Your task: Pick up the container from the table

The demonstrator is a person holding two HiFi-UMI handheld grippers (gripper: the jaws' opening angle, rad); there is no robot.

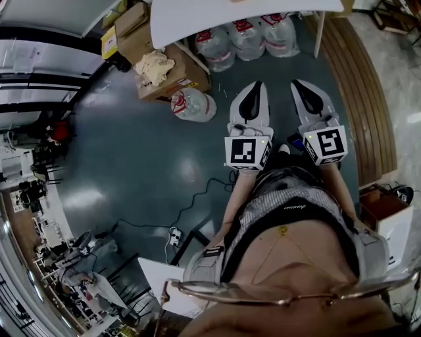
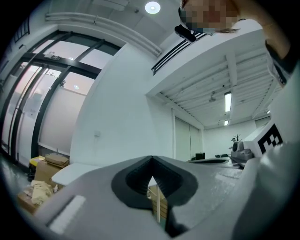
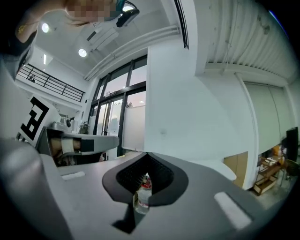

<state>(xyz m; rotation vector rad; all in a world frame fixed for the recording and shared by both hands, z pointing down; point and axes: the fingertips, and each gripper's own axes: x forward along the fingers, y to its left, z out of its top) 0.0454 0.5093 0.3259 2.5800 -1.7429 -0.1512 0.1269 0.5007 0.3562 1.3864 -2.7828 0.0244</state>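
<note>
Your left tongs (image 1: 252, 92) and right tongs (image 1: 306, 92) are both closed on nothing, level, short of the white counter (image 1: 217, 20); no container shows on its visible part; the reach, grip and lift all remain.

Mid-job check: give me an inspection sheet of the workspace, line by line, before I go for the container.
Surface: white table ahead; nothing seen on the part in view.
Job's things: container, nothing seen.
Clutter: water jugs under the table; another jug on the floor beside cardboard boxes.
Grippers: left tongs and right tongs both shut, empty, held level side by side.
Cables: black cable across the floor to a power strip.
Surroundings: dark floor, wooden strip at the right.
</note>
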